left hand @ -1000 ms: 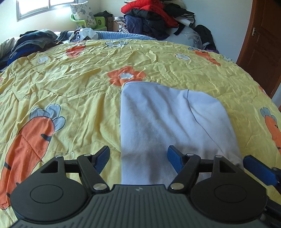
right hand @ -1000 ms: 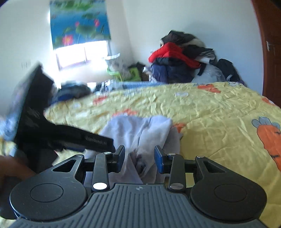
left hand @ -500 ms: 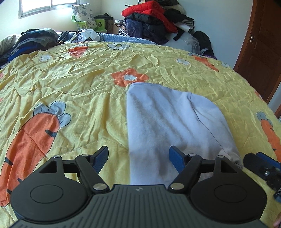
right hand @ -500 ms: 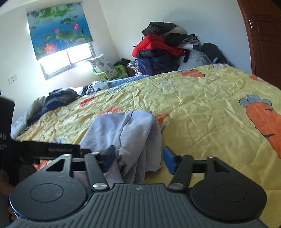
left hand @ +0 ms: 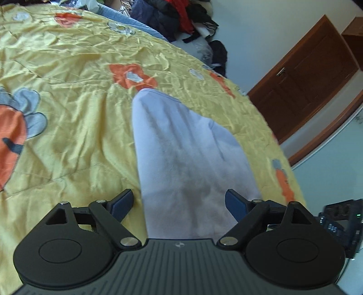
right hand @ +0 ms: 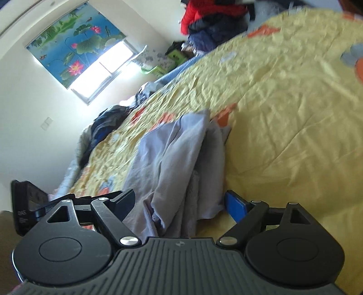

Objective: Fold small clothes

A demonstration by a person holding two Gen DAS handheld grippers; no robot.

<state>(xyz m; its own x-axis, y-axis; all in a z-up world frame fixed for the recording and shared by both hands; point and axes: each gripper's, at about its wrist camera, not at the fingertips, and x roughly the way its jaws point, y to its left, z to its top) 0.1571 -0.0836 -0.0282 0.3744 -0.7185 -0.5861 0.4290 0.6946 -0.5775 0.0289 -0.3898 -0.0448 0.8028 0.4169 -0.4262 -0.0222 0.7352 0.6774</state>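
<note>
A pale lavender garment (left hand: 188,156) lies folded on the yellow quilt (left hand: 74,109), smooth on its left half. My left gripper (left hand: 179,204) hovers over its near end, jaws opening wide, pads clear of the cloth. In the right wrist view the same garment (right hand: 177,158) shows its bunched right edge, with loose folds running toward me. My right gripper (right hand: 179,202) straddles that bunched end, jaws opening, blue pads apart from the fabric. The other gripper's body (right hand: 27,206) shows at the lower left there.
Piles of dark and red clothes (left hand: 179,15) sit past the bed's far edge. A brown wooden door (left hand: 301,74) stands at the right. A window with a lotus blind (right hand: 74,45) is on the far wall. More clothes (right hand: 109,120) lie at the bed's far corner.
My right gripper has let go of the bunched cloth and spread its jaws. Both views have rolled and dropped closer to the garment. The left jaws widened a little.
</note>
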